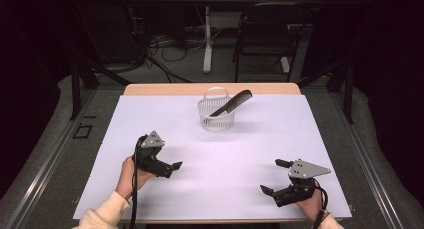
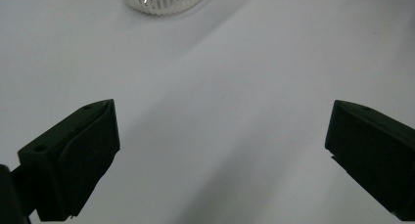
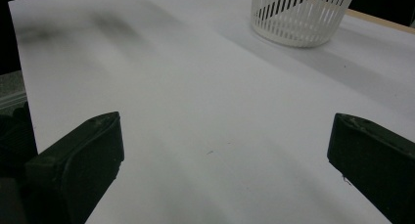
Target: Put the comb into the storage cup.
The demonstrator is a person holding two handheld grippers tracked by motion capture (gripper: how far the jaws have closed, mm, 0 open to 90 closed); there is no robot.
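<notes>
Left claw [image 1: 170, 168] low over the near left of the white tabletop [image 1: 250, 154], jaws spread wide with nothing between them, gripped by a hand [image 1: 131, 175] in a pale sleeve [image 1: 102, 211]. Right claw [image 1: 275, 176] over the near right corner, jaws likewise wide apart and empty, grey three-cornered plate [image 1: 307, 169] on top, held from below by the other hand [image 1: 310, 204]. Both well apart from each other and from the white slotted basket [image 1: 216, 114], standing upright toward the far middle of the tabletop. Black comb [image 1: 232, 102] inside that basket, leaning tilted, upper end poking out over the rim toward the far right. From the left gripper view, bare white surface between the two black jaws, lower wall of the basket [image 2: 164, 1] at the top edge. From the right gripper view, same bare surface between the jaws, basket [image 3: 301, 18] at upper right with the dark comb [image 3: 288, 1] showing through its slots. Beyond the far edge of the tabletop, a dark chair [image 1: 265, 34], a white table leg [image 1: 207, 39] and cables [image 1: 160, 44] on the floor.
</notes>
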